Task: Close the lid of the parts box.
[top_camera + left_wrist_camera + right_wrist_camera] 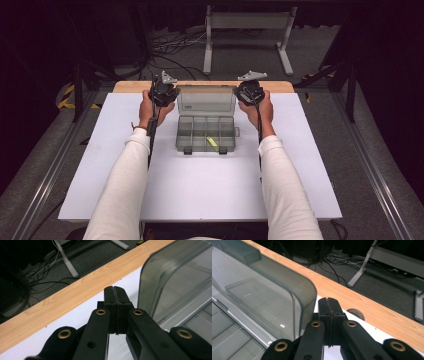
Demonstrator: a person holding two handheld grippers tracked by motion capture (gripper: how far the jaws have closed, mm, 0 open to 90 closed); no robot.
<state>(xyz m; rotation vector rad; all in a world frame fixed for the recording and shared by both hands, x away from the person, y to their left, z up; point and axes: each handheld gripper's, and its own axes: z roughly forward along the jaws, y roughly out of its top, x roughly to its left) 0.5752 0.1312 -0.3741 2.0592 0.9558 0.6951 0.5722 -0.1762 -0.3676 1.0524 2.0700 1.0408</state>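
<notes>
Looking down from the high view, you have the clear organizer box (205, 133) sitting open mid-table on the white tabletop (200, 185), its lid (206, 100) standing up at the far side. One small yellow piece (212, 142) lies in a front compartment, something neither gripper view picks up. Your left gripper (163, 91) sits just beside the lid's left top corner and your right gripper (249, 90) just beside its right top corner. From above you cannot tell how the jaws stand. The left gripper view settles it: the left gripper's jaws are pressed together on nothing, with the lid's corner (175, 277) beside them. The right gripper view shows the same, jaws closed and empty, beside the lid's rounded corner (294, 287).
</notes>
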